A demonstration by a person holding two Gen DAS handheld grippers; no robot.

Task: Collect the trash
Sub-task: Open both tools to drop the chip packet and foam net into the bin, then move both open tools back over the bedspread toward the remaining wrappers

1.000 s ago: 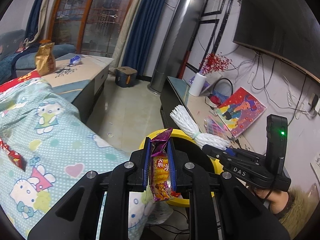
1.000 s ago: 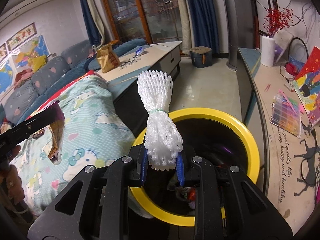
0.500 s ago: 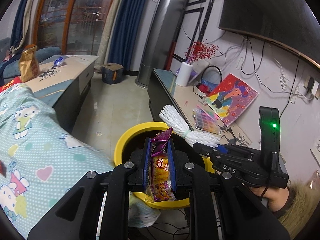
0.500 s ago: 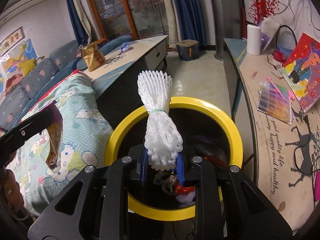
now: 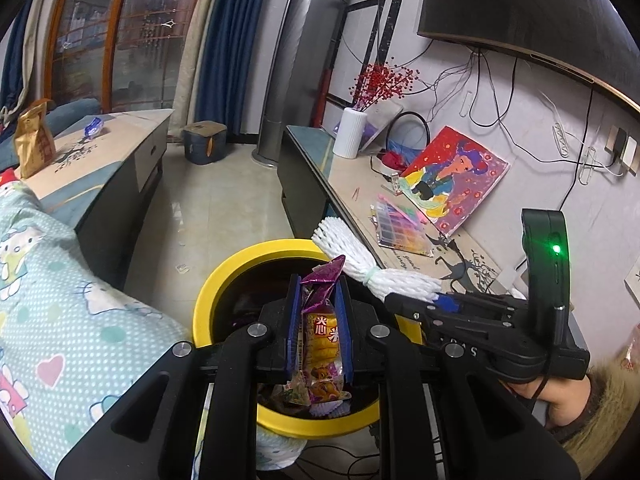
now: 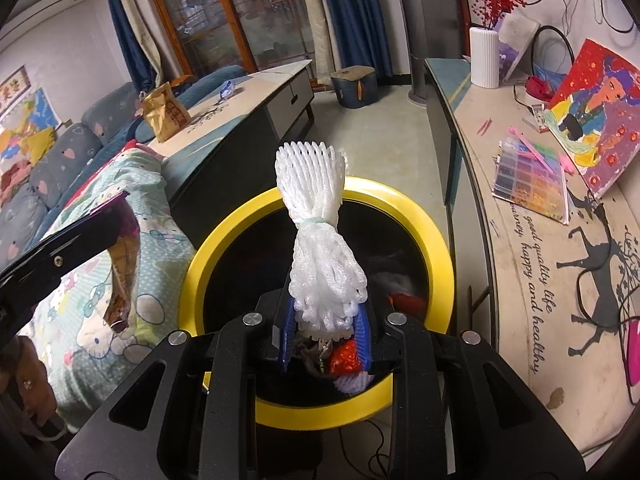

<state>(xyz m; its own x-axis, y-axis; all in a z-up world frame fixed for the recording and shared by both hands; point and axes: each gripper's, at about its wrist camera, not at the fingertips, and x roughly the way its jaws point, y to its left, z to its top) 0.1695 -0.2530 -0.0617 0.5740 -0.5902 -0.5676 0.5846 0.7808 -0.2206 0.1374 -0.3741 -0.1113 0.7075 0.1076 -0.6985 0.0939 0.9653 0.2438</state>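
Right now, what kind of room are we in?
Most likely a home living room. There's a sofa, a TV on the wall above a long cabinet, and a coffee table in the middle.

Left tongs point(image 5: 319, 320): black moulded frame, blue ribbed pads, four round silver screw heads behind the pads. Right tongs point(image 6: 326, 330): same black frame, blue pads, silver screws; upright black housing behind the frame with green lit indicator, white "DAS" lettering. Fur-trimmed sleeve point(image 5: 608, 408) behind right tongs.
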